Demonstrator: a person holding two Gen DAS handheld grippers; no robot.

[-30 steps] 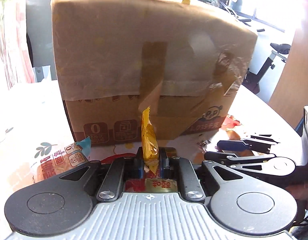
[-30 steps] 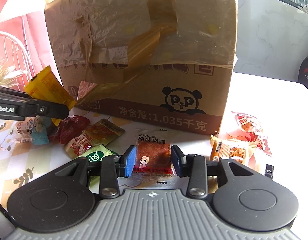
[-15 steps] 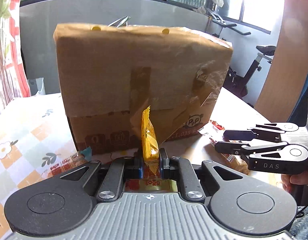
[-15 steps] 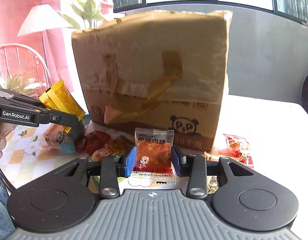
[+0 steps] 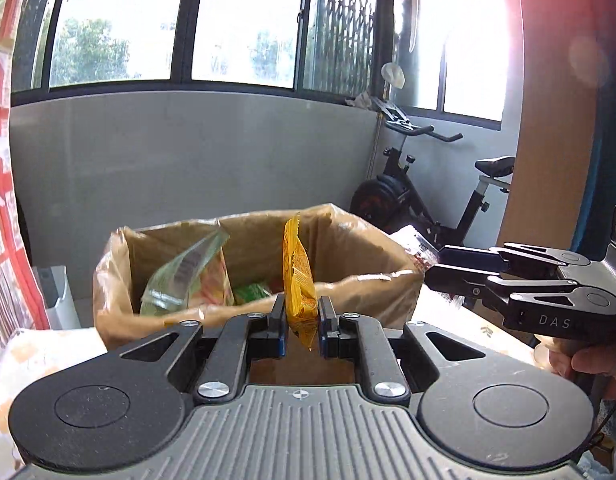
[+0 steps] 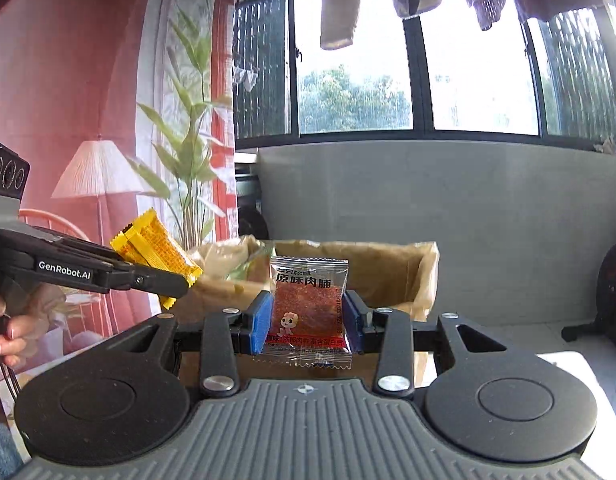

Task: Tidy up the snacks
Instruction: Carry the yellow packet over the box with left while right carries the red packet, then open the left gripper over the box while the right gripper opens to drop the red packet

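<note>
My left gripper is shut on a yellow snack packet, held upright at the near rim of the open cardboard box. My right gripper is shut on a red meat-jerky packet, held level with the box's top. Each gripper shows in the other's view: the right one at the box's right corner, the left one with the yellow packet. Inside the box lie a clear green-edged bag and other snacks.
The box stands on a table with a floral cloth. An exercise bike stands behind at the right. A grey wall and windows are behind the box. A plant and lamp are at the left.
Both grippers have risen with their packets from table level to the box's open top. The box interior now shows.
</note>
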